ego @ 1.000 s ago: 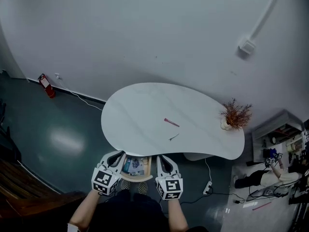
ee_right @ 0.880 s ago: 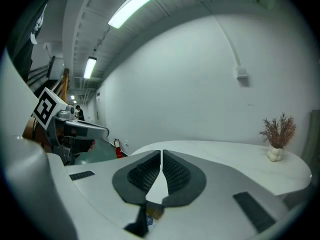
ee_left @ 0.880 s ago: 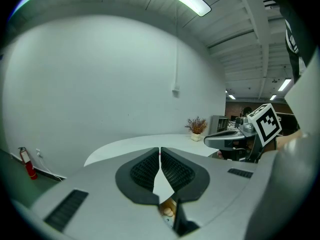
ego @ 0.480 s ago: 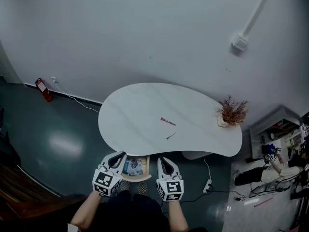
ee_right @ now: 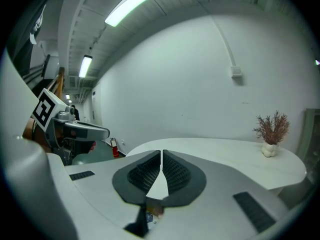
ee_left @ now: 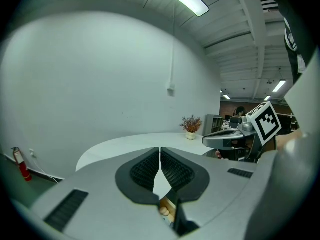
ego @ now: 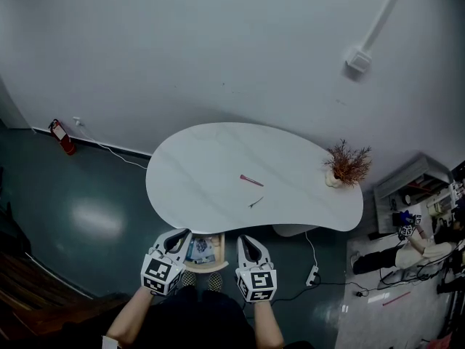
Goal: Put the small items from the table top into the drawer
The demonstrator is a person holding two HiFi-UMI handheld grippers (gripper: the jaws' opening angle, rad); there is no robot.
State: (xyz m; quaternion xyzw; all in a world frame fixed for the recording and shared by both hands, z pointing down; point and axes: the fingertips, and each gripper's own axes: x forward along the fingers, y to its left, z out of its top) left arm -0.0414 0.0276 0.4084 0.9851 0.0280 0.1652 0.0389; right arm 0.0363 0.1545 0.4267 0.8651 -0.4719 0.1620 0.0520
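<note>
On the white kidney-shaped table lie a thin pink item and a small dark item, both near the middle. Under the table's near edge a wooden drawer stands pulled out, with several small things inside. My left gripper hovers at the drawer's left side and my right gripper at its right side. Both point toward the table. In the left gripper view the left gripper is shut with its pads together and empty. The right gripper is likewise shut on nothing.
A dried plant in a white vase stands at the table's right end. A red fire extinguisher sits by the wall at left. A power strip with cable lies on the floor at right, beside shelving.
The head view has drifted slightly, so the table sits a bit further left in the picture. Both grippers stay beside the drawer, still shut.
</note>
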